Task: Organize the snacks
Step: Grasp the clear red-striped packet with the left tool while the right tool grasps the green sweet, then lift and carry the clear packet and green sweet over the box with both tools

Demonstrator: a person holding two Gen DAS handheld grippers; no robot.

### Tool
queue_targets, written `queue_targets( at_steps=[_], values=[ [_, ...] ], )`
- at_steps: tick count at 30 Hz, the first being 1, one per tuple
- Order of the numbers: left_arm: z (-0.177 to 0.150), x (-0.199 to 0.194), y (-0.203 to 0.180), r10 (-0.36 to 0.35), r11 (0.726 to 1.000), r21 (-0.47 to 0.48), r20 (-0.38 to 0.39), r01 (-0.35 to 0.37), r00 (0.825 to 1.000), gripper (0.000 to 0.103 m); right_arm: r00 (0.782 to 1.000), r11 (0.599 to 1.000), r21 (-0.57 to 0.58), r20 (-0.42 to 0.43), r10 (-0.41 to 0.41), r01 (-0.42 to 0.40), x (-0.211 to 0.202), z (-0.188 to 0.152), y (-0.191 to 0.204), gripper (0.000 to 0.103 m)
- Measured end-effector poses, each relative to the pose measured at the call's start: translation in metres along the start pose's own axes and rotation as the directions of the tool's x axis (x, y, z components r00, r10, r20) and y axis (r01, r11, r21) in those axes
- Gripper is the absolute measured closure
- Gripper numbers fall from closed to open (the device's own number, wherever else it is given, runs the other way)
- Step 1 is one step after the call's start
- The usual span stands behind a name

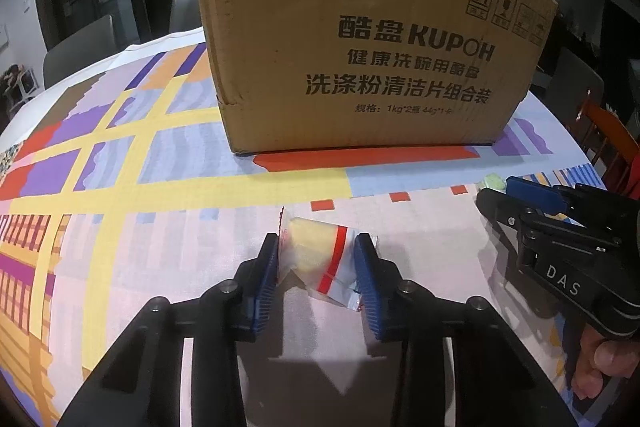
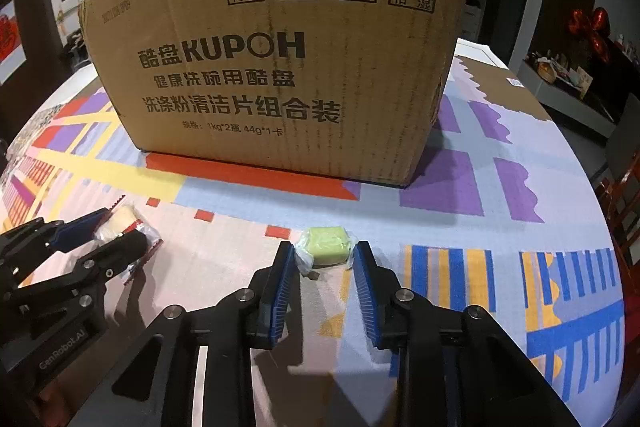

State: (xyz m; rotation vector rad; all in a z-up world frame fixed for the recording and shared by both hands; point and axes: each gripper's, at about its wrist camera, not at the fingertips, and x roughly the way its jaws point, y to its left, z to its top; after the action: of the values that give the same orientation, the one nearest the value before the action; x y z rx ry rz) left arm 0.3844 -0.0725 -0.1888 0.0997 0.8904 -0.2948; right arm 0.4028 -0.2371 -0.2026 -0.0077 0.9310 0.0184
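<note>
A yellow snack in a clear wrapper with red stripes (image 1: 316, 259) lies on the tablecloth between the blue pads of my left gripper (image 1: 318, 259). The jaws touch the wrapper on both sides. It also shows in the right wrist view (image 2: 124, 223), inside the left gripper (image 2: 120, 231). A green wrapped snack (image 2: 325, 245) sits between the fingertips of my right gripper (image 2: 323, 255), whose pads touch the wrapper ends. In the left wrist view the right gripper (image 1: 504, 193) is at the far right with the green snack (image 1: 493, 182) at its tip.
A large open cardboard box (image 1: 360, 39) printed KUPOH stands just behind both snacks; it also shows in the right wrist view (image 2: 288, 59). The table wears a colourful patterned cloth (image 1: 120, 155). Chairs and dark furniture stand beyond the table edges.
</note>
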Motion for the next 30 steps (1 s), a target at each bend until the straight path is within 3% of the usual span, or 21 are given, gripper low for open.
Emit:
queue_targets(
  at_steps=[7,30],
  values=[
    [0.001,0.0,0.0,-0.006,1.0,-0.01,0.001,0.006,1.0,0.072,1.0,1.0,0.012,-0.003,0.003,-0.003,-0.001,-0.001,0.001,0.072],
    [0.013,-0.037,0.007,0.009,0.999,-0.048,0.058,-0.006,0.998,0.072,0.999,1.0,0.014,0.049,0.008,-0.008,-0.027,0.018,0.002,0.073]
  ],
)
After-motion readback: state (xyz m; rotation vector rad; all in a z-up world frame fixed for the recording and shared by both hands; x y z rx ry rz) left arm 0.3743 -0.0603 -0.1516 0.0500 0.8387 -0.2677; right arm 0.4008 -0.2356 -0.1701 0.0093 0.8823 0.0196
